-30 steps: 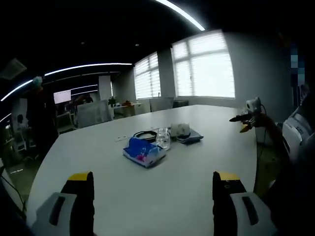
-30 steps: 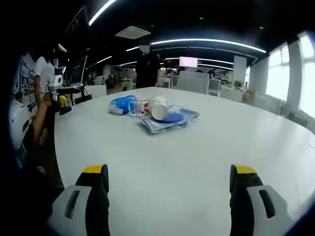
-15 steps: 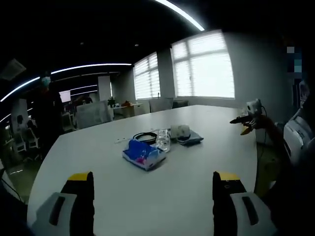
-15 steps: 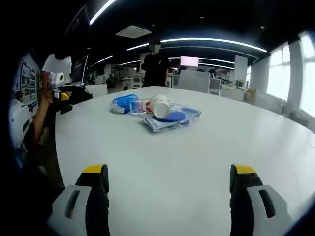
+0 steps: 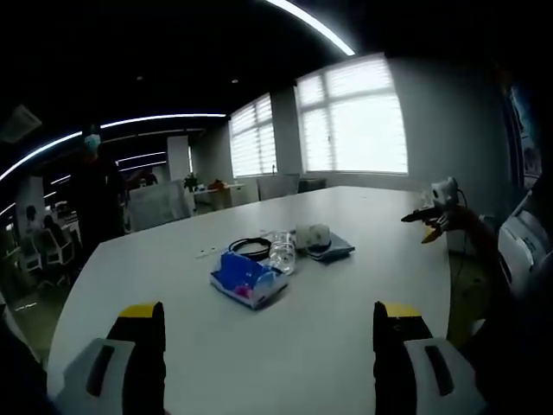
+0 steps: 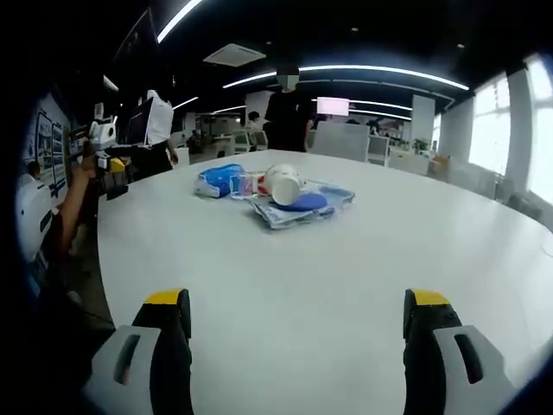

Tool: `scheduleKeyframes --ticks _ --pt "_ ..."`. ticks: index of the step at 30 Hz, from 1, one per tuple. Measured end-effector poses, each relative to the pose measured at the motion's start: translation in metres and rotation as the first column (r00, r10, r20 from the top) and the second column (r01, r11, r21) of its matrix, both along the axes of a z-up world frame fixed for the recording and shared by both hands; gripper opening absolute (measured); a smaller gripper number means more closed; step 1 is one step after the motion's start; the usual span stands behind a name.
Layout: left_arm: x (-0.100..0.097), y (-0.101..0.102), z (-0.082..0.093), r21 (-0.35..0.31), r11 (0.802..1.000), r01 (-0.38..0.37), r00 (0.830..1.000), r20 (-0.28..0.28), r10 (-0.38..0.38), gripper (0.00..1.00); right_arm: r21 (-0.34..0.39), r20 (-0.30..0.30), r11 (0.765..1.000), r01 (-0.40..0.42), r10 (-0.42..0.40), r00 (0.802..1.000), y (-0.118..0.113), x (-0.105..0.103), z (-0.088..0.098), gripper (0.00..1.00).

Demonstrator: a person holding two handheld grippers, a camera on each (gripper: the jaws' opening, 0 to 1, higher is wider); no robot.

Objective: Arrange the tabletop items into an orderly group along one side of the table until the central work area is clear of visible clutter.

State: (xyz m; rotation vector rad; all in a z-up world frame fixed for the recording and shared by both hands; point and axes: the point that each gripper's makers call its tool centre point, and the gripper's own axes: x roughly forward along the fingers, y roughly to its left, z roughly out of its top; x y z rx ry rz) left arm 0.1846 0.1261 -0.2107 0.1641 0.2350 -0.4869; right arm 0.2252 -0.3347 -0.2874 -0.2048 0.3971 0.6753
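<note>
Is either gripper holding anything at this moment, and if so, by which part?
Nothing is held. The left gripper and the right gripper both stand open over bare table, short of the clutter around the cup.

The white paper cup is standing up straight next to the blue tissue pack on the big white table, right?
Not quite. The white paper cup is lying on its side, its open mouth facing the camera, as the right gripper view shows. The rest is right: it is next to the blue tissue pack on the big white table.
</note>
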Motion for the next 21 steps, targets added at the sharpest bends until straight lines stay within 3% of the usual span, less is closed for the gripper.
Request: scheduleKeyframes --ticks 21 --pt "0.0075 -0.0056 0.0013 0.003 1.000 0.012 1.000 -0.007 -0.012 1.00 0.004 -0.003 1.000 -0.006 0.006 1.000 0.0010 -0.0010 -0.0021 1.00"
